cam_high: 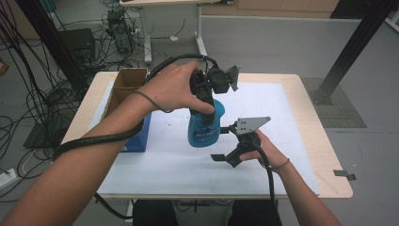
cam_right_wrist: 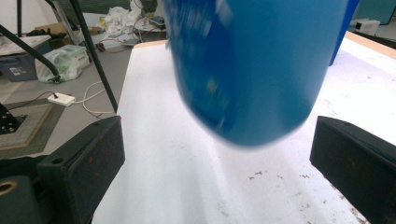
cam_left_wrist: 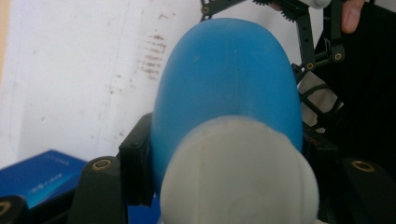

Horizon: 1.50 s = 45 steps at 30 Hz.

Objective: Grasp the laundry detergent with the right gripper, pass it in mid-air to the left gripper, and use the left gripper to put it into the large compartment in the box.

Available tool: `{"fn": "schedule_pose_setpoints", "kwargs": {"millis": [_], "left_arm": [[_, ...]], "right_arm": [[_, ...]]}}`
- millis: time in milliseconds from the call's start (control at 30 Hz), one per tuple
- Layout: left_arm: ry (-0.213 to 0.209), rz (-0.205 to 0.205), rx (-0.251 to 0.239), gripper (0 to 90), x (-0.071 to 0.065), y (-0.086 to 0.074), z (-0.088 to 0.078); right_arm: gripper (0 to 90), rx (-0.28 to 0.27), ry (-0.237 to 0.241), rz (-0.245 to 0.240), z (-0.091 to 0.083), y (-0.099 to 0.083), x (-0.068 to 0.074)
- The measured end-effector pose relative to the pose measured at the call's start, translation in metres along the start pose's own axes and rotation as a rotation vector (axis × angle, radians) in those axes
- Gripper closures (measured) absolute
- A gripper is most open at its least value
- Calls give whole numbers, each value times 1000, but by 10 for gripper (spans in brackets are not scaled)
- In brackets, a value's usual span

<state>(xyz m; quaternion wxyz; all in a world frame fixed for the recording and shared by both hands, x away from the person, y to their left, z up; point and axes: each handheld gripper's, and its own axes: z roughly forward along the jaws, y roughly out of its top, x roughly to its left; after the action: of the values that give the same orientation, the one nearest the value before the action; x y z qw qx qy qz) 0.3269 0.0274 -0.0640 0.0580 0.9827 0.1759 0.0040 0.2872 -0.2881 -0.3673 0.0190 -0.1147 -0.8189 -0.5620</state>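
A blue bottle with a white cap hangs above the white mat. My left gripper is shut on its neck just below the cap, seen close up in the left gripper view, where the blue bottle swells out past my left gripper. My right gripper stands open just right of the bottle's lower part. In the right gripper view the bottle's base hovers blurred above the mat, between and beyond the wide-apart jaws of my right gripper, which do not touch it.
A flat blue box lies at the mat's left edge beside an open cardboard box. The wooden table ends close on the right. Cables and a black stand sit on the floor beyond.
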Motion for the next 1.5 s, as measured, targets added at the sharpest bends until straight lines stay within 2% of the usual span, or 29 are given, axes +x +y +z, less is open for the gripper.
{"fn": "schedule_pose_setpoints", "kwargs": {"millis": [33, 167, 200, 267, 333, 367, 400, 500, 533, 567, 600, 667, 700, 767, 800, 833, 867, 900, 967, 1033, 1067, 1133, 1200, 1333, 1367, 1400, 1500], "left_arm": [[0, 0, 0, 378, 0, 0, 0], [1, -99, -30, 378, 8, -5, -14], [3, -139, -27, 378, 10, -5, -19], [16, -175, -29, 378, 10, -5, -24], [16, -227, -40, 379, 12, -6, -27], [13, -239, -45, 378, 14, -8, -29], [9, -274, -47, 378, 17, -8, -32], [13, -298, -56, 378, 18, -10, -36], [17, -340, -54, 378, 20, -10, -40], [17, -340, -54, 378, 20, -10, -40], [22, -406, -46, 378, 24, -10, -43], [33, -411, -43, 378, 25, -11, -45], [34, -450, -41, 378, 28, -12, -47], [43, -455, -46, 378, 29, -14, -50], [45, -480, -49, 378, 31, -15, -51], [46, -504, -53, 378, 34, -18, -53], [54, -548, -65, 378, 40, -24, -57], [54, -548, -65, 378, 40, -24, -57], [65, -600, -71, 379, 49, -32, -62], [72, -606, -76, 378, 51, -35, -64], [85, -645, -81, 378, 56, -40, -68], [89, -653, -87, 378, 58, -43, -69], [91, -691, -83, 379, 66, -48, -73], [105, -779, -115, 379, 76, -64, -76], [105, -779, -115, 379, 76, -64, -76], [108, -797, -117, 379, 79, -68, -75], [146, -848, -117, 379, 85, -82, -76]], "right_arm": [[33, 0, 0, 0, 0, 0, 0], [34, -6, 1, -3, 1, -1, 1], [34, 0, 4, -2, 1, 1, 1], [38, -1, 5, -5, 2, 1, 1], [39, -1, 3, -5, 2, 2, 1], [39, -5, 0, -4, 3, 2, 2], [42, -2, 3, -3, 3, 2, 2], [47, -3, 4, -15, 4, 5, 1], [46, -4, 3, -18, 5, 5, 1], [46, -6, 2, -18, 4, 6, 2], [43, -7, 3, -19, 5, 6, 1], [39, -5, 2, -19, 5, 7, 2], [37, -3, 0, -17, 5, 8, 2], [35, 0, -2, -16, 5, 8, 2], [33, 0, -3, -17, 5, 8, 2], [28, 0, -6, -15, 6, 8, 3], [23, -1, -11, -14, 6, 7, 3], [23, -1, -11, -14, 6, 7, 3], [16, 1, -19, -21, 7, 7, 5], [16, 1, -22, -21, 7, 7, 6], [16, 2, -25, -26, 6, 8, 6], [16, 0, -31, -29, 6, 8, 7], [14, 2, -38, -27, 5, 8, 8], [15, 10, -55, -30, 3, 9, 11], [15, 10, -55, -30, 3, 9, 11], [12, 7, -58, -30, 2, 9, 11], [6, -3, -60, -40, -2, 9, 13]]}}
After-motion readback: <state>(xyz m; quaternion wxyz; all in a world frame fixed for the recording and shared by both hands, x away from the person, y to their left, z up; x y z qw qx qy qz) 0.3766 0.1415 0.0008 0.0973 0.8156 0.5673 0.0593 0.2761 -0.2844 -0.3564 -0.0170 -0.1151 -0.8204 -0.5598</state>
